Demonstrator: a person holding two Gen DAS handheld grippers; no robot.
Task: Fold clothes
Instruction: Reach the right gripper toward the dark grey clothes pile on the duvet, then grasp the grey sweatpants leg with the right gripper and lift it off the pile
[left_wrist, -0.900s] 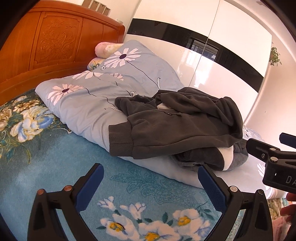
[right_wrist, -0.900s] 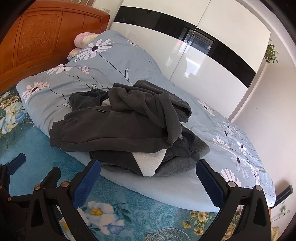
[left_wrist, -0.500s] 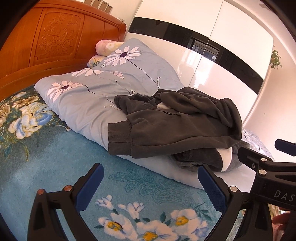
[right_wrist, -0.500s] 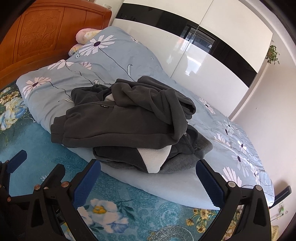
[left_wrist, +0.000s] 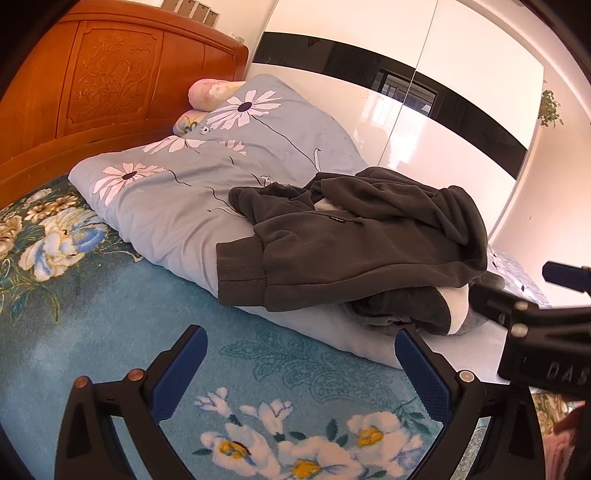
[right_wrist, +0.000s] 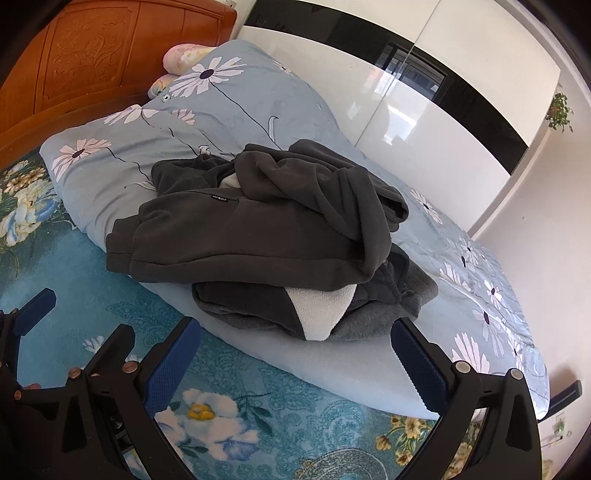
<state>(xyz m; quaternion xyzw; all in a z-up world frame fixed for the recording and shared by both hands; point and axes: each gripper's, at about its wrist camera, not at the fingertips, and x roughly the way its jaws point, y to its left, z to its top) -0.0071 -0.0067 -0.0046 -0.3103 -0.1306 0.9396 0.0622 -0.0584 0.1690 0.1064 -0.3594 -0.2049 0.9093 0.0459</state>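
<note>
A crumpled dark grey sweatshirt (left_wrist: 354, 251) (right_wrist: 258, 229) with a white fleece lining lies in a heap on a folded pale blue duvet (left_wrist: 177, 206) (right_wrist: 118, 158) printed with daisies. Its ribbed cuff (left_wrist: 240, 273) hangs over the duvet's near edge. My left gripper (left_wrist: 303, 369) hovers over the bedspread in front of the heap, open, nothing between its blue pads. My right gripper (right_wrist: 295, 362) hovers short of the heap's white lining (right_wrist: 321, 306), also open and empty. Each gripper shows at the edge of the other's view.
The bed is covered by a teal bedspread (left_wrist: 92, 317) with large flowers. A carved wooden headboard (left_wrist: 103, 85) stands at the far left, with pink pillows (left_wrist: 207, 92) against it. A glossy white and black wardrobe (left_wrist: 424, 110) runs behind the bed.
Both grippers have drifted slightly closer to the heap of clothes, which now sits a little larger in both views. Both stay open and nothing has been touched.
</note>
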